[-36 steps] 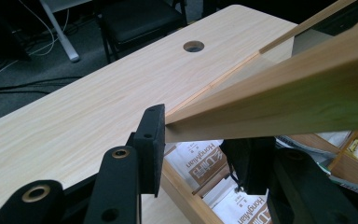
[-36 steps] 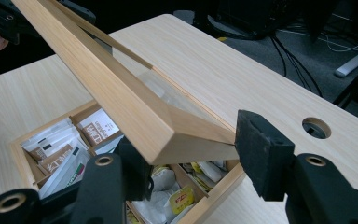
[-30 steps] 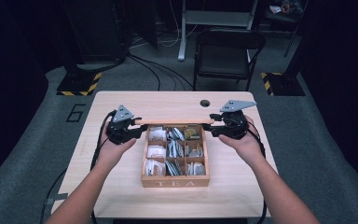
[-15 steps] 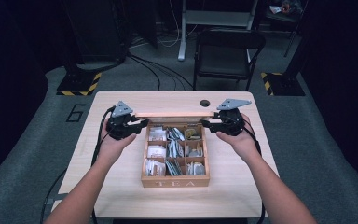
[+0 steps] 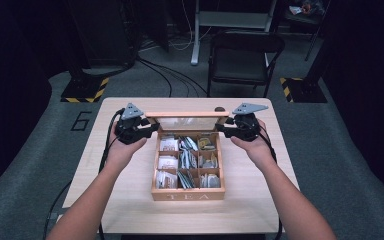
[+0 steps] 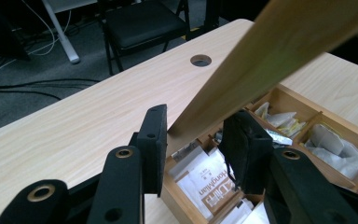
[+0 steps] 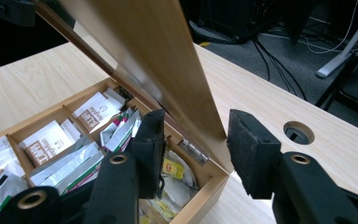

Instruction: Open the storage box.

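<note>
A wooden tea box [image 5: 187,195] marked TEA stands in the middle of the table, its compartments full of tea bags [image 5: 186,159]. Its glass-paned lid [image 5: 187,114] is up, leaning slightly back at the far side. My left gripper [image 5: 152,127] holds the lid's left end, and in the left gripper view the jaws of this gripper [image 6: 198,140] close on the wooden frame [image 6: 279,46]. My right gripper [image 5: 221,127] holds the right end. In the right gripper view the lid's edge [image 7: 158,56] runs down between the jaws of that gripper [image 7: 193,144].
The light wooden table [image 5: 125,205] has a round cable hole [image 5: 219,109] just behind the box. A black chair [image 5: 245,55] stands beyond the far edge. Cables trail from both grippers over the table's sides. Bare tabletop lies left, right and in front of the box.
The lid has swung up from lying further back, so its glass pane now faces the high camera. Both grippers rose and came slightly toward the person with it.
</note>
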`<state>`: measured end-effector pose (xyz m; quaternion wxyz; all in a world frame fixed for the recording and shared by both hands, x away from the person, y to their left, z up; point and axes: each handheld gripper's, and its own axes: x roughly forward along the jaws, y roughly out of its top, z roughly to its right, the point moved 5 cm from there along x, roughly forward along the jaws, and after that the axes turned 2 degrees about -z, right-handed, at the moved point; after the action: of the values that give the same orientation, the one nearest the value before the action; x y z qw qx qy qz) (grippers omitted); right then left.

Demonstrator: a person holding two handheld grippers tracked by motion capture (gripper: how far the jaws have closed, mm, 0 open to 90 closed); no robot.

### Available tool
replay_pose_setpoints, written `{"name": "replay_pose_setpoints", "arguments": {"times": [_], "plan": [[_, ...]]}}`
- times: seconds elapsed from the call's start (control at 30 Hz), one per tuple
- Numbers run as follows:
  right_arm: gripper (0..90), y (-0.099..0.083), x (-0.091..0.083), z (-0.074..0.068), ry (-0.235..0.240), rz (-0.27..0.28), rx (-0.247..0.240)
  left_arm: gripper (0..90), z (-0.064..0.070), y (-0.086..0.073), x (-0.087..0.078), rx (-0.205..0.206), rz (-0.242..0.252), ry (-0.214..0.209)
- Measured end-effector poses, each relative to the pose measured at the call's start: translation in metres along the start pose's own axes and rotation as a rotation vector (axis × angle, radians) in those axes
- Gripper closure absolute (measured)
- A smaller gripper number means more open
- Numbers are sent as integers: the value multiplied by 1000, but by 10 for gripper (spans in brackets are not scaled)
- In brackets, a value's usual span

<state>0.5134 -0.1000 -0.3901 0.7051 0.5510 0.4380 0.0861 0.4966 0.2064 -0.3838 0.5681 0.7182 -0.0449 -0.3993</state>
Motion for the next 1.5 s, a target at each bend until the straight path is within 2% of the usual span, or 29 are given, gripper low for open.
{"name": "replay_pose_setpoints", "arguments": {"times": [0.13, 0.23, 0.33, 0.47, 0.67, 0.87, 0.9, 1.0, 1.1, 1.5], "plan": [[569, 1, 5, 4, -1, 0, 16, 614, -3, 3, 3, -8, 10, -1], [573, 4, 9, 5, -16, -23, 12, 613, -5, 3, 4, -16, 20, -8], [580, 11, 13, 5, -32, -27, -20, 613, -8, 4, 6, -24, 29, -7], [580, 13, 15, 5, -43, -39, -24, 615, -9, 6, 7, -35, 29, -7], [586, 13, 18, 9, -36, -8, 14, 619, -12, 10, 11, -39, 22, -2], [607, 12, 21, 15, -36, -13, 27, 614, -18, 9, 18, -66, 19, -13], [607, 12, 22, 16, -31, -14, 42, 613, -18, 8, 20, -66, 15, -10], [612, 13, 22, 17, -30, -17, 39, 612, -20, 3, 26, -66, 4, -12], [617, 13, 23, 18, -32, -19, 32, 613, -23, -1, 32, -87, 8, -18], [626, 10, 34, 24, -41, -33, 57, 631, -27, -1, 39, -72, 8, -8]]}}
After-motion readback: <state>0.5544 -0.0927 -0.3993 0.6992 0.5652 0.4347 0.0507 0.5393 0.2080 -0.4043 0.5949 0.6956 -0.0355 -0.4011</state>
